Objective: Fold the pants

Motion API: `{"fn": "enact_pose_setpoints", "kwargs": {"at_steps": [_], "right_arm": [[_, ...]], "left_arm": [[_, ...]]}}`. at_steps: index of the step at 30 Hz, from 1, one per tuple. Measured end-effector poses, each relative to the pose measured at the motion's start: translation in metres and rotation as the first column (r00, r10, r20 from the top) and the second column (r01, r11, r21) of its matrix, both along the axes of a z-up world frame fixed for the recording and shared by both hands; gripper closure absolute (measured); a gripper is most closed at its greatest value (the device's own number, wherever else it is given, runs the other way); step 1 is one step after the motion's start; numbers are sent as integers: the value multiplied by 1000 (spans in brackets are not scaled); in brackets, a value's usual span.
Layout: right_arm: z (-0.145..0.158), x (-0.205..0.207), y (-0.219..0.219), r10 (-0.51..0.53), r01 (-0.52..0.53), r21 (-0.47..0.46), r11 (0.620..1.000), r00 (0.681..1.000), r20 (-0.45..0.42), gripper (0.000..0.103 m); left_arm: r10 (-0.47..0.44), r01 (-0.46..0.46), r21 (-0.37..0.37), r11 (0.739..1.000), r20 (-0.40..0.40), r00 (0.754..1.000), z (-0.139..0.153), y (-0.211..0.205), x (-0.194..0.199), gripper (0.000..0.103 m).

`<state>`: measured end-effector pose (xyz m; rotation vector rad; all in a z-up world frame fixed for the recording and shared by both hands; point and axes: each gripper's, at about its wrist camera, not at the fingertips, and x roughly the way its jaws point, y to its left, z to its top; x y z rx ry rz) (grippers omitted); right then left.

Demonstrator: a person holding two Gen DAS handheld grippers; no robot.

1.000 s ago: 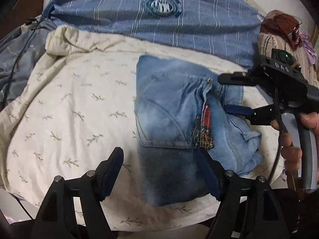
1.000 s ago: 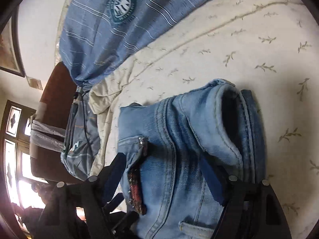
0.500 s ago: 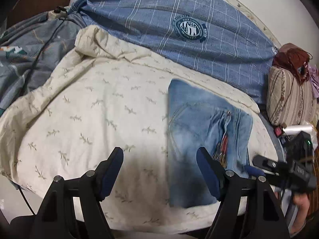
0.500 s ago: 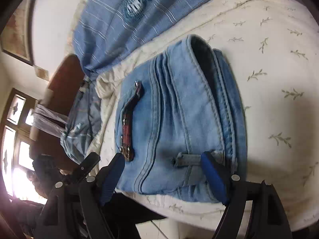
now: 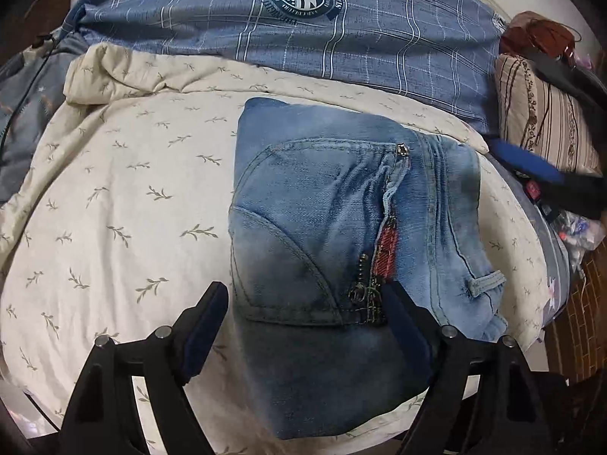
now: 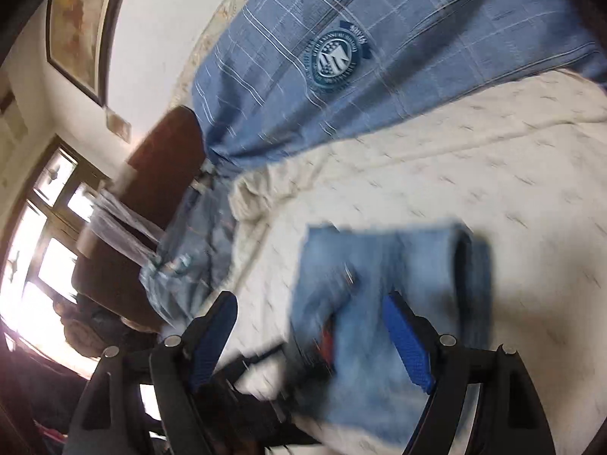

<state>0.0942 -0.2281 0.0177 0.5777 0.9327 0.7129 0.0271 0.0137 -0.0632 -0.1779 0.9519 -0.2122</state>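
Jeans folded, both tools backing off

Left to right. Cream bedspread [image 5: 114,197] covers the bed, with a blue checked duvet [image 5: 341,38] bunched along its far side. Left tool [image 5: 303,305] hovers over the near end of the folded jeans [image 5: 341,227]; its jaws have just been opening wider, nothing pinched, denim only lying below the gap. Jeans sit as a compact stack on the bedspread, right of centre, near the front edge. Long axis runs from the near edge toward the duvet; waistband with belt loop on the right side, pocket with red zipper trim on top, fold crease at the far end. Compared with a second ago the right tool [image 6: 311,335] is off the waistband and up at the right edge of the left view, blurred. Its own view is smeared too, jaws wide apart, nothing in them. Striped cushion [image 5: 546,121] sits far right. Judgement: fold looks finished, hands are releasing; at most a last tidy-up remains.
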Motion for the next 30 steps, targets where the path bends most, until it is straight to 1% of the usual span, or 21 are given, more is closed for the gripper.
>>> {"fn": "enact_pose_setpoints", "kwargs": {"at_steps": [1,3,4,5,6,7,10,12,14,17,18,20,21,22,23,25,26,27,28,29,30], "right_arm": [[-6,16,5,7,-7,2,1000,999,-37,22],[-39,43,14,-41,19,-147,989,988,-147,22],[-65,53,17,-61,13,-205,979,971,-232,22],[-78,53,14,-58,13,-184,983,968,-243,22],[-76,49,9,-57,27,-147,989,977,-203,22],[-75,48,6,-58,32,-128,991,976,-210,22],[-77,49,7,-37,10,-131,991,977,-209,22],[-75,50,11,-29,-3,-155,988,978,-205,22],[-74,49,17,-18,-19,-183,983,980,-197,22],[-75,49,11,-10,-26,-184,983,982,-191,21],[-75,50,11,-6,-29,-181,983,982,-190,21],[-76,49,11,-3,-31,-180,983,982,-187,21],[-76,49,12,-3,-32,-184,982,983,-183,21],[-76,48,13,1,-36,-192,981,984,-176,21],[-76,47,14,6,-40,-202,979,986,-168,21],[-76,46,16,6,-41,-215,976,987,-160,21],[-76,46,17,6,-41,-221,974,987,-158,21],[-76,45,17,5,-41,-225,973,987,-158,21],[-76,45,16,1,-37,-220,975,987,-160,21],[-76,46,15,-2,-33,-213,976,987,-163,21],[-76,46,15,-3,-32,-208,978,986,-165,21]], "left_arm": [[-4,4,-22,1000,-2,1000,1,2,1,18],[-14,16,-57,998,25,1000,9,11,-4,19],[-17,22,-74,997,58,998,16,19,-8,19],[-12,21,-94,995,88,996,23,28,-10,19],[6,9,-130,991,119,993,29,41,-11,19],[35,-14,-174,985,120,992,31,55,-6,19],[96,-84,-362,928,14,995,17,89,27,19],[99,-111,-416,902,-51,994,5,94,49,20],[59,-98,-455,885,-99,993,-3,86,68,20],[0,-68,-490,869,-139,990,-14,68,85,34],[-22,-63,-493,868,-164,986,-18,63,91,48],[-17,-55,-454,889,-153,988,-14,56,93,59],[-17,-45,-428,903,-140,990,-10,52,94,71],[-14,-33,-384,923,-119,993,-5,48,93,79],[-19,-14,-343,939,-93,996,0,43,90,80],[-37,36,-162,986,-3,999,13,22,79,82],[-52,54,-64,996,28,998,17,8,73,81],[-56,57,-44,997,29,998,17,7,72,79],[-51,52,-61,997,16,999,16,9,74,74],[-32,31,-115,993,-7,999,15,17,74,68],[-7,0,-196,981,-35,999,13,31,71,52]]}}
